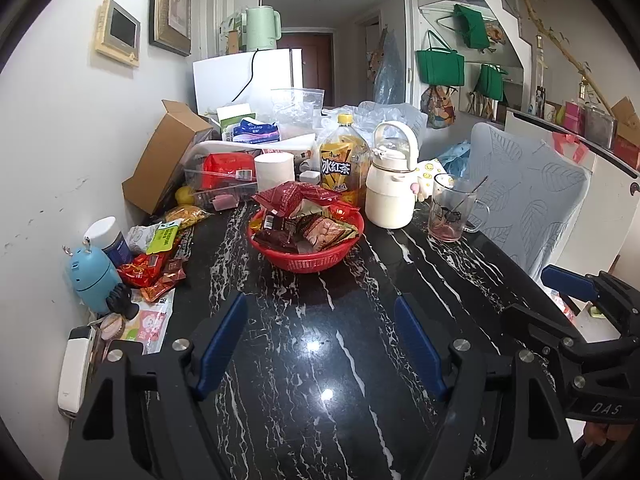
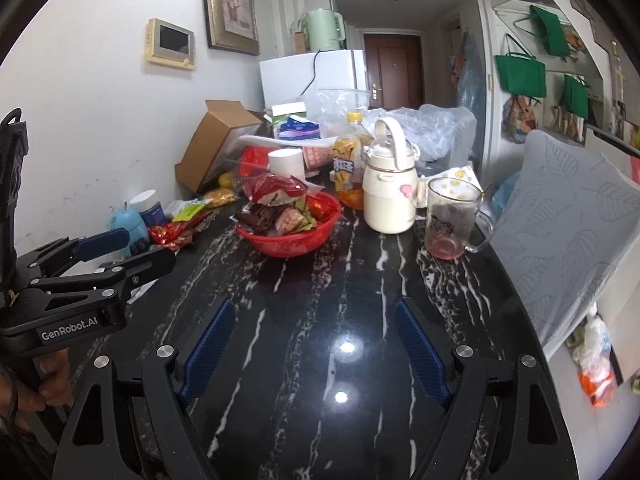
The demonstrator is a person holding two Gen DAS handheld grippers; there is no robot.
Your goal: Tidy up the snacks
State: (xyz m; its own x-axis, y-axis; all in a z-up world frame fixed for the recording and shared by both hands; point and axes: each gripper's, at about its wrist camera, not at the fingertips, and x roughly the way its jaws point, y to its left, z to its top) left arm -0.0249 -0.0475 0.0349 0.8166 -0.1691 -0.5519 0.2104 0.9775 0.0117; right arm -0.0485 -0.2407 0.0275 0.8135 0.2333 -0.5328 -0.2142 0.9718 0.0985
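A red plastic basket (image 1: 308, 258) heaped with snack packets (image 1: 308, 216) stands mid-table on the black marble top; it also shows in the right wrist view (image 2: 288, 244). More loose snack packets (image 1: 154, 268) lie along the wall on the left, also seen in the right wrist view (image 2: 180, 232). My left gripper (image 1: 320, 312) is open and empty, hovering over bare table in front of the basket. My right gripper (image 2: 314, 320) is open and empty, likewise short of the basket. The right gripper shows at the right edge of the left wrist view (image 1: 576, 296).
Behind the basket stand an iced tea bottle (image 1: 344, 164), a white kettle jug (image 1: 390, 184), a glass mug with a spoon (image 1: 452, 210), a tissue roll (image 1: 275, 168) and a cardboard box (image 1: 164, 156). A blue gadget (image 1: 90, 276) sits by the wall. A chair back (image 1: 528, 196) is at right.
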